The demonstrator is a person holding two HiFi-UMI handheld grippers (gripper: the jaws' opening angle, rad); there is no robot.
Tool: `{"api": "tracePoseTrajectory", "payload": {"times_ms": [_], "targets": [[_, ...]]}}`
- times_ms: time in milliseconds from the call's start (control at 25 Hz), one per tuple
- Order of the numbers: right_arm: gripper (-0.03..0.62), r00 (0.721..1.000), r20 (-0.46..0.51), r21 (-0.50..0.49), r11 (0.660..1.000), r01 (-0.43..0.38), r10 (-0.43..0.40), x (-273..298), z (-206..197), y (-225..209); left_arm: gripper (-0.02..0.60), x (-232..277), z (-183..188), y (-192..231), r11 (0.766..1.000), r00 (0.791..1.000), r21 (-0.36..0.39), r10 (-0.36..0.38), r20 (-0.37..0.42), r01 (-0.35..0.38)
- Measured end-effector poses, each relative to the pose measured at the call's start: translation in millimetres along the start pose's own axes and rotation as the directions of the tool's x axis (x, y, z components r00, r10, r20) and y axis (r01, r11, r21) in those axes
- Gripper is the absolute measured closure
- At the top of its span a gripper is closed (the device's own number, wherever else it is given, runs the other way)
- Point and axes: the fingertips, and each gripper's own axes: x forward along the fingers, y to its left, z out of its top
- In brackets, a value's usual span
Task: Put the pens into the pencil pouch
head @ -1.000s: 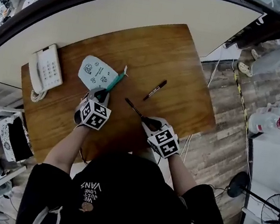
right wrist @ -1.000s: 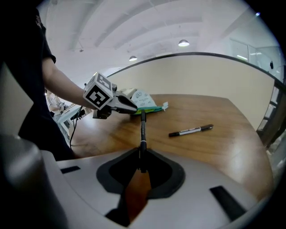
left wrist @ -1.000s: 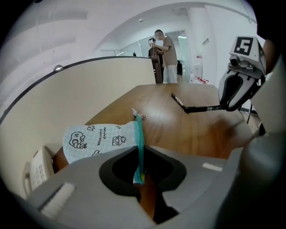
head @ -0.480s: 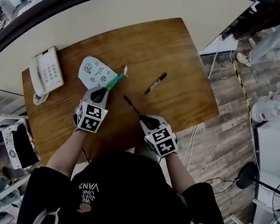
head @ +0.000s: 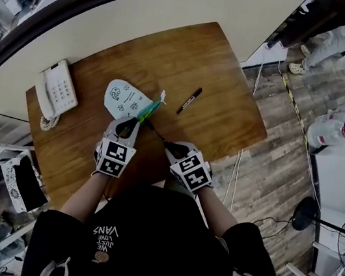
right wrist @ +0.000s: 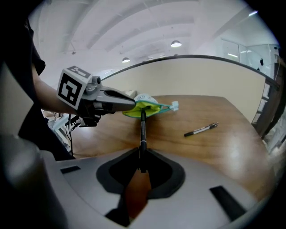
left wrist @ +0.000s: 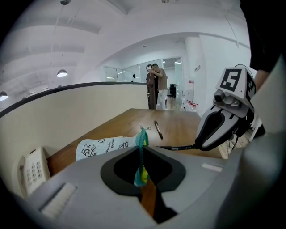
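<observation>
The white printed pencil pouch lies on the wooden table. My left gripper is shut on its teal zipper edge and holds the mouth raised; its jaws have just been closing with that edge between them. A black pen is clamped in my right gripper, which is shut on it. The pen's tip reaches the pouch's yellow-green mouth. A second black pen lies loose on the table to the right of the pouch.
A white desk phone sits at the table's left end. A cream partition wall runs behind the table. The table's right edge drops to a wood floor with cables. People stand far off in the room.
My left gripper has risen and lifted the pouch's zipper end off the table. My right gripper has carried the held pen leftward until its tip meets the pouch mouth.
</observation>
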Motion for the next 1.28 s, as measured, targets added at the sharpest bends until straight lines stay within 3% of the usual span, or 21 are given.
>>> {"api": "tracePoseTrajectory", "payload": {"times_ms": [320,840,1040,1280], "targets": [[0.523,0.998,-0.055,-0.036,0.999,-0.003,0.001,4,7,-3,0.548,-5,0,-34,0.998,0.998,-0.033,-0.053,0.015,0.053],[0.523,0.992,-0.006,-0.151,0.980,-0.129,0.130,34,62,1,0.548,-12,24,-41,0.984,0.990,-0.159,-0.056,0.131,0.077],[0.523,0.983,0.023,-0.124,0.976,-0.179,0.183,41,78,1,0.549,-18,33,-32,0.965,0.981,-0.249,-0.035,0.191,0.083],[0.522,0.958,0.109,-0.053,0.963,-0.263,0.267,43,95,5,0.549,-23,38,-15,0.923,0.968,-0.374,0.009,0.253,0.089]]}}
